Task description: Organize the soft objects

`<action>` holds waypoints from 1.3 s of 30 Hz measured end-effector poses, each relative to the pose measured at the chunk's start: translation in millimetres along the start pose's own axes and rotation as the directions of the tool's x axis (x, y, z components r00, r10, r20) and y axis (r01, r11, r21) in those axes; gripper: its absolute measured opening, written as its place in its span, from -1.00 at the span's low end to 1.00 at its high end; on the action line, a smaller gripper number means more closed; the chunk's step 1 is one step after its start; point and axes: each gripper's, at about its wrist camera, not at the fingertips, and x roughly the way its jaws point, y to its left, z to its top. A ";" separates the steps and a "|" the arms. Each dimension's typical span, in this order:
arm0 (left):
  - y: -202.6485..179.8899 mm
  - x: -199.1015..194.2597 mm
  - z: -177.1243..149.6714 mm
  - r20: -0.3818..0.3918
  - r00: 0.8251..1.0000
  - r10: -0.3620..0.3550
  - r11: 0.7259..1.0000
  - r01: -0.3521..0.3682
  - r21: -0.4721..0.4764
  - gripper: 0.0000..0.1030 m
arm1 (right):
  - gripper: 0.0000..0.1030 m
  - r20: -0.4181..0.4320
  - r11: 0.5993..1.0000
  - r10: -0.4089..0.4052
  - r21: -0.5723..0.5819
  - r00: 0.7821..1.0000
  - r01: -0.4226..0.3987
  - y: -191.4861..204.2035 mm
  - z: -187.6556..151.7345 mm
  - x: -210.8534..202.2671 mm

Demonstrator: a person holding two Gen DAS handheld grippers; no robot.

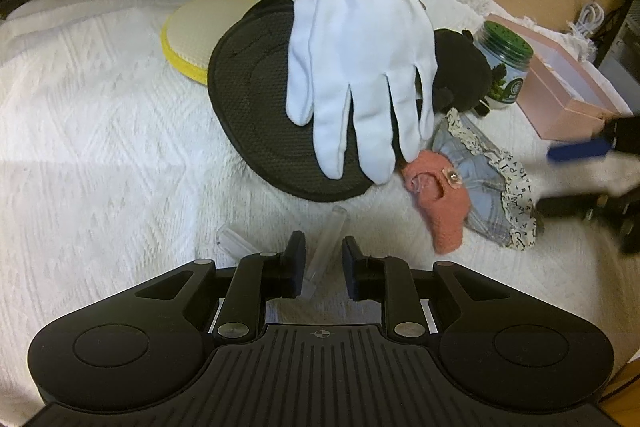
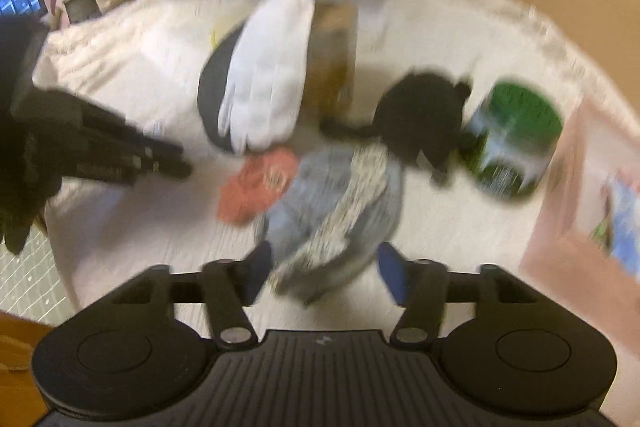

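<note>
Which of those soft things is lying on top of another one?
The white glove: it is draped over the black mesh pad, whereas the pink knitted piece and blue frilled cloth lie on the bedspread.

Left wrist view was sharp under soft, even indoor light; right wrist view was heavily motion-blurred. Both showed strong fisheye curvature at the edges.

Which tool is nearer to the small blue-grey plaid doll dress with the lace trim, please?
Right. The right tool is open with the blue-grey plaid doll dress reaching between its fingers. The left tool sits apart, over a clear plastic tube beside the dress.
</note>
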 end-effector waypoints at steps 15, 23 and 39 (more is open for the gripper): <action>4.8 -1.4 -1.6 0.007 1.000 -0.011 1.000 0.011 -0.028 -0.54 | 0.07 -0.098 0.987 -0.113 0.107 0.989 0.124 -22.3 26.2 75.7; 3.1 -1.1 0.7 -0.006 1.000 -0.007 1.000 0.007 -0.015 -0.54 | 0.07 -0.124 0.988 0.037 0.152 0.992 -0.018 -16.2 -7.8 40.9; 7.1 -3.4 4.6 -0.117 0.991 -0.058 0.998 0.060 0.015 -0.54 | 0.46 -0.044 0.939 0.050 -0.339 0.998 -0.061 39.7 20.0 48.3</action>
